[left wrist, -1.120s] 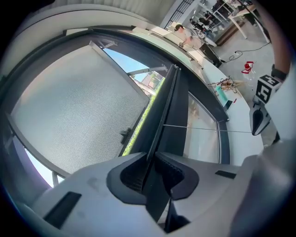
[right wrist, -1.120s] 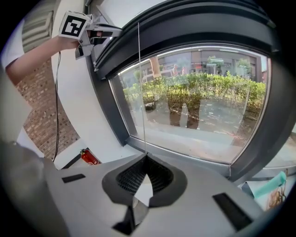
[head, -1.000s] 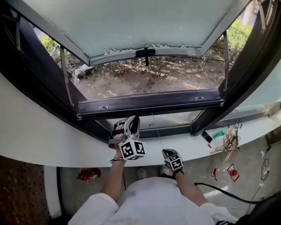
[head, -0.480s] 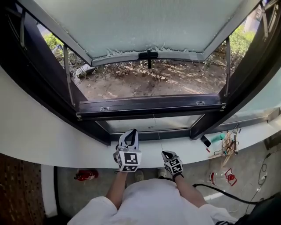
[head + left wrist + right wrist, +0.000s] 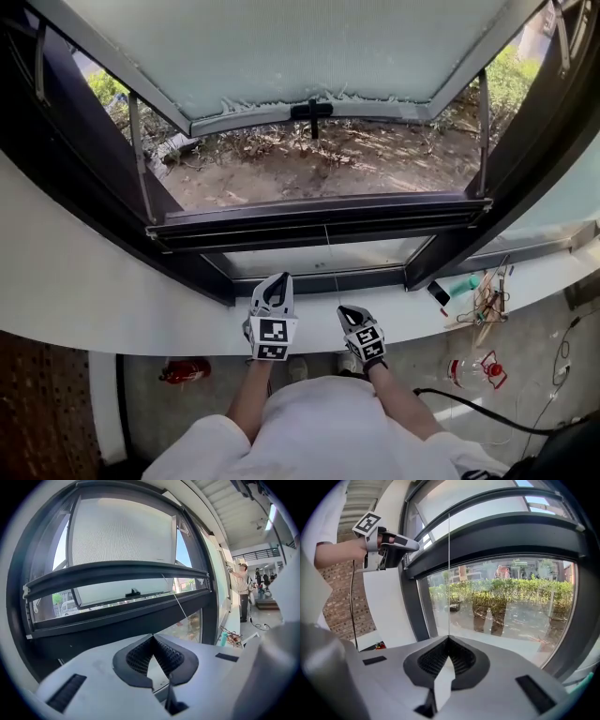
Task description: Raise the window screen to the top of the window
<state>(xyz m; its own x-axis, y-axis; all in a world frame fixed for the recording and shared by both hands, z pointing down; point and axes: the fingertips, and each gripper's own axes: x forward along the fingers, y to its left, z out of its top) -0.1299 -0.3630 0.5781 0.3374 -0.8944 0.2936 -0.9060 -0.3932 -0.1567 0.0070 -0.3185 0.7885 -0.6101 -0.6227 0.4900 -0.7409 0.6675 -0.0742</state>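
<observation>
Window screen: its dark rail (image 5: 319, 220) lies low in the opening, across the full width, just above the lower frame member (image 5: 319, 279). The top of the window is well above the rail, so the raise is judged barely begun.

A thin pull cord (image 5: 449, 573) hangs from the middle of the rail and is drawn straight and taut down into the right gripper (image 5: 449, 638). That gripper's jaws are closed on the cord, pads pressed together around it, directly below the rail's midpoint. From the taut, vertical line it is inferred that the rail is being worked through the cord rather than grasped directly.

Left gripper (image 5: 153, 637): held below the rail and left of the cord, with the jaws fully closed and nothing between them. The cord passes to its right, untouched. It is probably parked there for a hand-over-hand regrip.

The out-swung sash (image 5: 309, 47) beyond the rail stands open.
</observation>
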